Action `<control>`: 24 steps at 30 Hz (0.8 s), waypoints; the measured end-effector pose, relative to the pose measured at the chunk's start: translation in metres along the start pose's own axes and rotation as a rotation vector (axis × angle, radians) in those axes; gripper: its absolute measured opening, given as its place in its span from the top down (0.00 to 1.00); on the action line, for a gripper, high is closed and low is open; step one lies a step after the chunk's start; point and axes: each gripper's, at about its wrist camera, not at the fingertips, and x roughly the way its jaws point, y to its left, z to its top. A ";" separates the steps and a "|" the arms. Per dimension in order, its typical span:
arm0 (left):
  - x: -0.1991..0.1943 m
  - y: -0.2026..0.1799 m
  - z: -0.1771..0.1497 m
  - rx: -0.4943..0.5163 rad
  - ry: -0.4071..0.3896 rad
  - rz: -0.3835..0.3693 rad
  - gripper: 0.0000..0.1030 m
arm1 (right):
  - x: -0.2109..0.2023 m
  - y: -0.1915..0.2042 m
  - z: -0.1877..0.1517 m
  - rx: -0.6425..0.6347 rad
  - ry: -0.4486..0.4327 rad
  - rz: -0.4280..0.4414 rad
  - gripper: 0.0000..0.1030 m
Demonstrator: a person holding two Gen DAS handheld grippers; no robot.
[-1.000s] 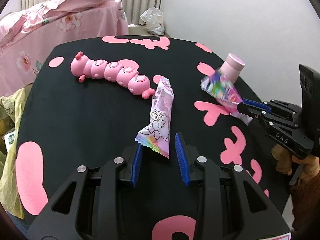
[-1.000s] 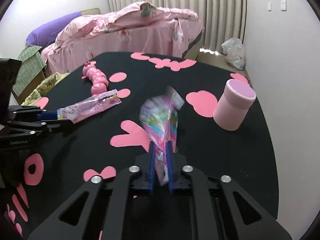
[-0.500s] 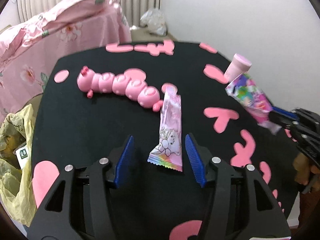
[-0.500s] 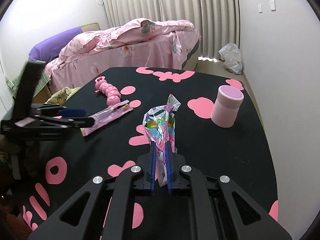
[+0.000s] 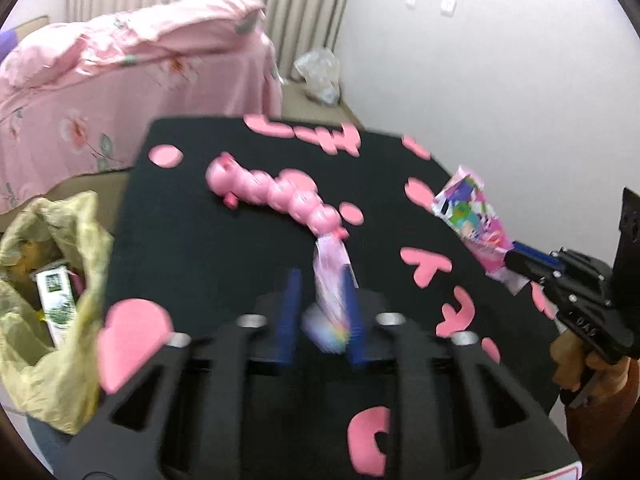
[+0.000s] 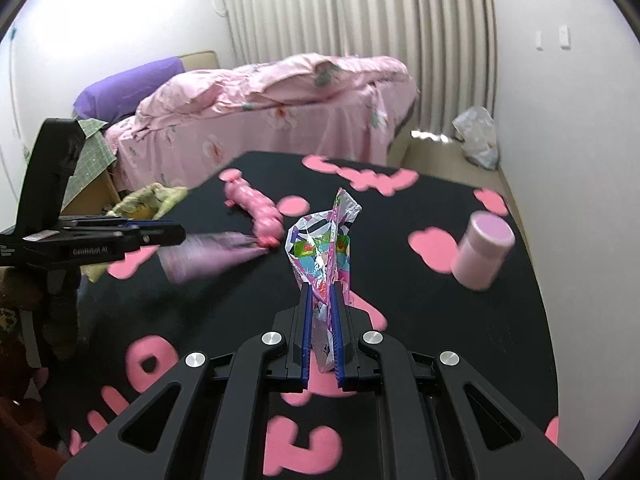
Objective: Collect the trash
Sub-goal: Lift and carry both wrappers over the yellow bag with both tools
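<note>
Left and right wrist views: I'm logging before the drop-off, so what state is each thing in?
Left gripper: jaws closing, pink wrapper between them.
Right gripper: shut on colourful wrapper.
Caterpillar toy: lying on table.
Pink cup: upright.
Yellow bag: open, holding trash.

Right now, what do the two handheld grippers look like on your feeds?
Both are matte black frames with triangular cut-outs, silver bolts and ribbed blue pads. The left gripper carries white "GenRobot AI" lettering on its side, seen from the right wrist. The right gripper shows "DAS" lettering from the left wrist.
</note>
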 end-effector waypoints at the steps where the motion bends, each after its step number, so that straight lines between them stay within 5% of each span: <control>1: -0.011 0.006 0.002 -0.010 -0.027 0.005 0.84 | -0.001 0.008 0.006 -0.017 -0.006 0.005 0.91; 6: -0.048 0.035 0.005 -0.056 -0.110 0.038 0.85 | -0.001 0.050 0.030 -0.115 -0.025 0.010 0.91; 11: -0.057 0.052 -0.003 -0.099 -0.098 -0.005 0.81 | -0.009 0.073 0.051 -0.159 -0.061 -0.026 0.91; 14: -0.044 0.045 -0.011 -0.109 -0.059 -0.046 0.62 | -0.012 0.070 0.053 -0.149 -0.063 -0.059 0.91; 18: -0.016 0.015 -0.020 -0.059 0.031 -0.091 0.57 | -0.018 0.053 0.042 -0.096 -0.050 -0.080 0.91; 24: 0.031 -0.027 -0.028 0.055 0.143 -0.018 0.56 | -0.022 0.015 0.015 0.022 -0.033 -0.101 0.91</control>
